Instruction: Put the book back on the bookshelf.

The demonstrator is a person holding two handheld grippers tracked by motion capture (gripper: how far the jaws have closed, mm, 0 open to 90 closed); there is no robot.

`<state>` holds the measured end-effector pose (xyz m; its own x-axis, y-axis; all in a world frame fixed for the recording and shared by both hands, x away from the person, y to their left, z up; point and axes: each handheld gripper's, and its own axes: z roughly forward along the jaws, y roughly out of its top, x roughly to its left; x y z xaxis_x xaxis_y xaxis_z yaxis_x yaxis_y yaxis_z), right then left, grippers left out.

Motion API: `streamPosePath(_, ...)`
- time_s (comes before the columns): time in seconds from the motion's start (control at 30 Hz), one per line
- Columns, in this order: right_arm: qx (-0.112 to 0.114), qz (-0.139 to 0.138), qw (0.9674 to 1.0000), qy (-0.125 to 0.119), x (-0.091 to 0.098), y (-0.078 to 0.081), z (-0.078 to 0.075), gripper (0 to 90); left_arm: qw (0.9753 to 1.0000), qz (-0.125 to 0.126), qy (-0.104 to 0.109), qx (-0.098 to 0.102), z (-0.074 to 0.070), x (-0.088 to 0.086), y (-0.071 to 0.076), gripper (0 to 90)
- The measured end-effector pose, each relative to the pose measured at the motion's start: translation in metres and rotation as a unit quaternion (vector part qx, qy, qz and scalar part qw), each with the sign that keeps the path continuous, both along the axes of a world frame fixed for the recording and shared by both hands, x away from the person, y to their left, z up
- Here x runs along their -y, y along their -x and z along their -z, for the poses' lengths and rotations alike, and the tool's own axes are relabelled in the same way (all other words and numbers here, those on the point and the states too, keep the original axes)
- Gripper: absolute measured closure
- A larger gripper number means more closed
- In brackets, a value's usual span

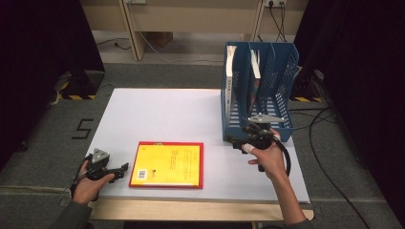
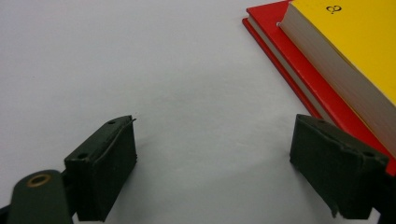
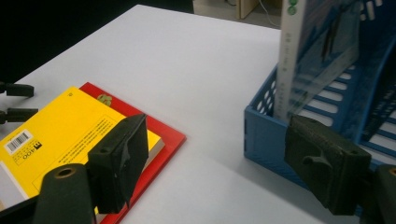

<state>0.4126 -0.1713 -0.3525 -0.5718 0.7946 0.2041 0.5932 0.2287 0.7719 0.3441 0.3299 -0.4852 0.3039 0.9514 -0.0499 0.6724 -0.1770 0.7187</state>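
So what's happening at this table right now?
A person holds a gripper in each hand at a white table. A yellow book lies stacked on a red book near the front edge. The left gripper rests open beside that stack, not touching it. The right gripper hangs open and empty in front of a blue file rack, where two books already stand upright in the left compartments.

Each hand carries a black two-jaw gripper. The left gripper [image 1: 125, 168] has a grey three-cornered plate on top, as does the right gripper [image 1: 236, 141], from whose rear a thick black cable loops. Both grippers' jaws end in blocky matte black pads with small screw holes; a brass-ringed hole sits behind one pad. A dark grey-green sleeve covers the left forearm; white tape wraps two right fingers.
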Motion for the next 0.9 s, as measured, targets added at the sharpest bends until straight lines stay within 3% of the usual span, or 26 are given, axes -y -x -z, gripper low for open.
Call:
streamPosePath(0.07,0.001,-0.002,1.0,0.001,-0.005,0.002,0.005,22.9,1.0,0.0,0.0,0.0,0.0,0.0,0.0,13.5)
streamPosePath(0.13,0.001,-0.004,0.9999,-0.013,-0.01,0.004,0.011,23.5,1.0,0.001,0.0,0.0,0.0,0.0,0.0,13.5)
streamPosePath(0.47,-0.046,-0.041,0.9981,-0.006,-0.032,0.013,0.049,23.8,1.0,0.006,0.002,-0.001,-0.001,-0.001,0.001,14.1)
streamPosePath(0.73,-0.067,-0.06,0.996,0.004,-0.045,0.017,0.065,23.9,0.9999,0.014,0.004,-0.001,-0.002,0.0,0.002,14.8)
streamPosePath(0.9,-0.079,-0.071,0.9944,0.002,-0.053,0.02,0.072,24.2,0.9996,0.022,0.009,0.013,-0.006,0.004,0.005,14.8)
